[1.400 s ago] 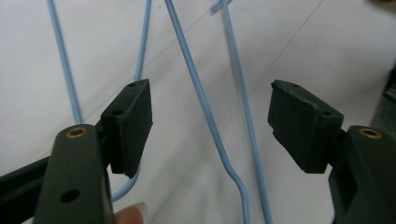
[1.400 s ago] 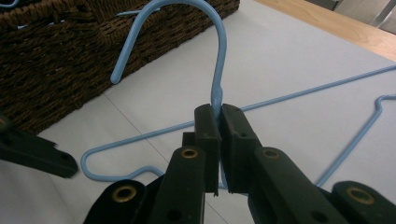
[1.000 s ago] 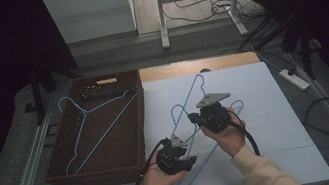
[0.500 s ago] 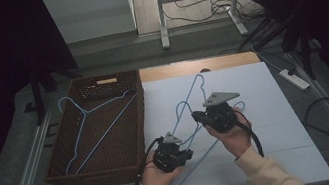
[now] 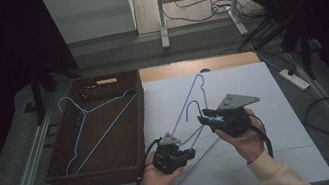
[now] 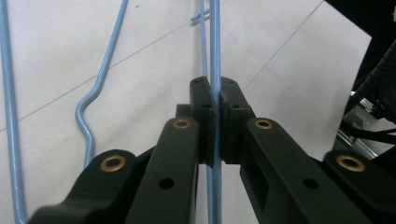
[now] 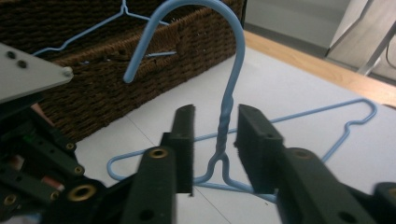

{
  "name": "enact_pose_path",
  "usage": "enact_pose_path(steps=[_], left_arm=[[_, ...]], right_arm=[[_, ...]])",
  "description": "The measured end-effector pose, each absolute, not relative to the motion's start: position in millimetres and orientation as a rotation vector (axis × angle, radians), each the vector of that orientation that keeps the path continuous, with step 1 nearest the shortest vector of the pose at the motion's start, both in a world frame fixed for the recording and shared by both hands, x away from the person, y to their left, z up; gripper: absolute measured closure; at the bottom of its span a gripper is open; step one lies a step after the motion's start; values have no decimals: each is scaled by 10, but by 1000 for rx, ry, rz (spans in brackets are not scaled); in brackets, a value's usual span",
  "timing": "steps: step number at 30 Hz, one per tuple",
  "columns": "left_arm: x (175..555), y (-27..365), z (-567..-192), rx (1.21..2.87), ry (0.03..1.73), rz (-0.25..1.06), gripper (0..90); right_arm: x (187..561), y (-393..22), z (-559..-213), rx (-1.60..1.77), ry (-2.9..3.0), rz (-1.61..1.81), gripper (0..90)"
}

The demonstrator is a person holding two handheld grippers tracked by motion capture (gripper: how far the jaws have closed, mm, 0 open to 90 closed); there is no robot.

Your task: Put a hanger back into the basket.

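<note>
Hands have drifted slightly rightward since a second ago, and we see the blue wire hanger (image 5: 196, 117) tilted up off the white worktop (image 5: 276, 104). Our left tool (image 5: 189, 153) is clamped tight on the hanger's straight bar. Our right tool (image 5: 205, 116), raised and pointing left, has its jaws parted around the twisted neck, not touching it. Beside us sits a wicker basket (image 5: 141, 111) holding another hanger (image 5: 89, 130)

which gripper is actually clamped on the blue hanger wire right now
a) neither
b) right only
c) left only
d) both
c) In the left gripper view the left gripper has its fingers pressed shut on the wire of the blue hanger, while in the right gripper view the right gripper stands open, its fingers on either side of the twisted neck with gaps.
</note>
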State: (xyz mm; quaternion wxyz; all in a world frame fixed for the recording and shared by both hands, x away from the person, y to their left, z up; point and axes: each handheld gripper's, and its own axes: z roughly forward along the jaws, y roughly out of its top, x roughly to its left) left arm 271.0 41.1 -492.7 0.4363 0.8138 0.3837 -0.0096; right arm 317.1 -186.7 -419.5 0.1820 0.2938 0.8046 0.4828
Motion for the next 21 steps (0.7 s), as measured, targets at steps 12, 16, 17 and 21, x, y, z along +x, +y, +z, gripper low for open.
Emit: enact_pose_path(steps=[12, 16, 17, 21], left_arm=[[2640, 552, -4669, 1914, 920, -97, 864], [2623, 638, -4509, 1878, 886, -93, 864], [2623, 658, -4479, 1873, 882, -90, 864], [2643, 795, -4337, 1844, 872, -74, 864]], right_arm=[[2998, -2484, -4284, 887, 2207, 1437, 466], [2991, -2650, -4379, 944, 2187, 1431, 449], [3000, -2686, -4413, 957, 2185, 1432, 446], [3018, -2771, -4487, 986, 2178, 1425, 433]])
